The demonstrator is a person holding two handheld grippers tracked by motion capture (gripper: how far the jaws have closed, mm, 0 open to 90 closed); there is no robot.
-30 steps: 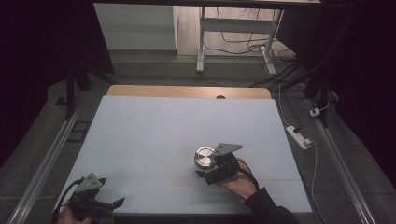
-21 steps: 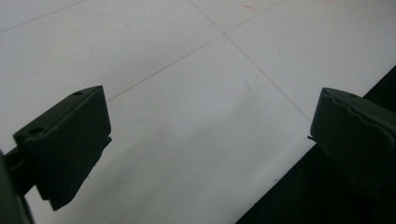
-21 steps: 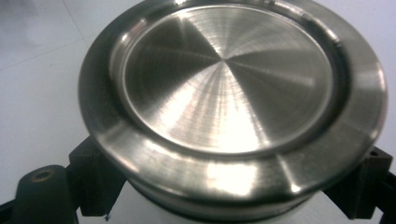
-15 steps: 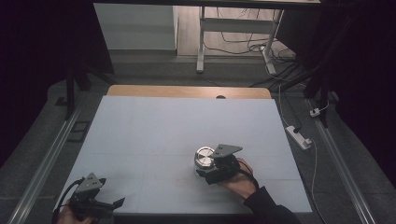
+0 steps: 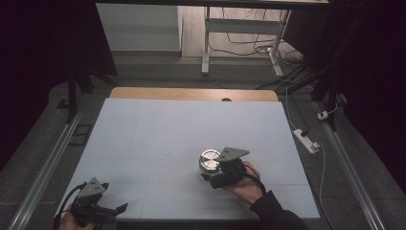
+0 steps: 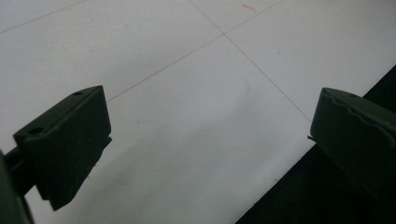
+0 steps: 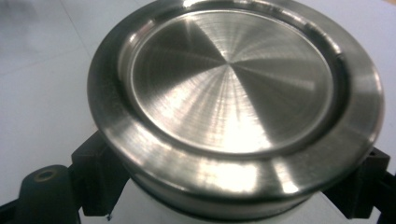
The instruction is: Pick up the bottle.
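A small round container with a brushed steel lid [image 5: 209, 159] [image 7: 233, 88] and a white body stands on the pale table [image 5: 167, 129], right of centre and near the front. My right gripper [image 5: 208, 169] [image 7: 231, 200] comes at it from the front right. Its black fingers [image 7: 95, 179] sit under the lid's rim on both sides, shut on the white body. A hand in a dark sleeve holds that gripper. At the table's front left corner my left gripper [image 5: 116, 211] [image 6: 210, 140] stands open, nothing between its jaws, just over the front edge.
The table's wooden back edge [image 5: 191, 93] shows beyond the pale sheet. On the floor at the right lie a white power strip [image 5: 306, 140] and cables. A metal rail [image 5: 43, 167] runs along the left side. A white desk frame [image 5: 207, 38] stands behind.
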